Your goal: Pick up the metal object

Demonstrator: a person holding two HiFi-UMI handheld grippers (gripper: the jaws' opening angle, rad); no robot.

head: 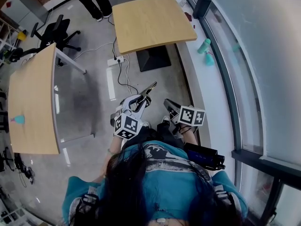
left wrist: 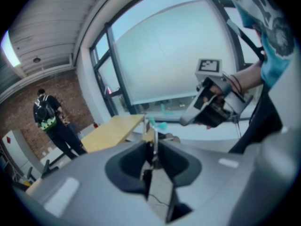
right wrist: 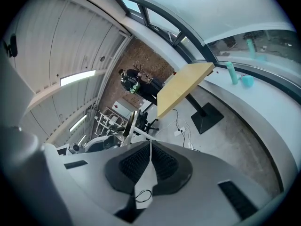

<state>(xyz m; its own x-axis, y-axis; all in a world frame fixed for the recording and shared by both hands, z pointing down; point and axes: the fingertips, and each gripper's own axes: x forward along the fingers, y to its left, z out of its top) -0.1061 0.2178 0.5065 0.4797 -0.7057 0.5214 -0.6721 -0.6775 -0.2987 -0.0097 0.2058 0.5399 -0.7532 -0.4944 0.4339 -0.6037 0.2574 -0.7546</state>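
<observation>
Left gripper (head: 142,99): jaws sitting part open, pinching the metal object (head: 149,88); its shiny end is poking out past the tips.
Right gripper (right wrist: 150,146): gripping nothing, its 2 jaws pressing together at the tips.
Metal object: hanging in the air over the floor (head: 94,98), well apart from the wooden table (head: 153,20).
Surroundings: 1 teal bottle (head: 204,46) standing on the window ledge (head: 207,88); 1 person (left wrist: 51,121) standing near the brick wall.

Teal shirt (head: 165,172), grey left claw (head: 142,100) and right claw (head: 170,105).
</observation>
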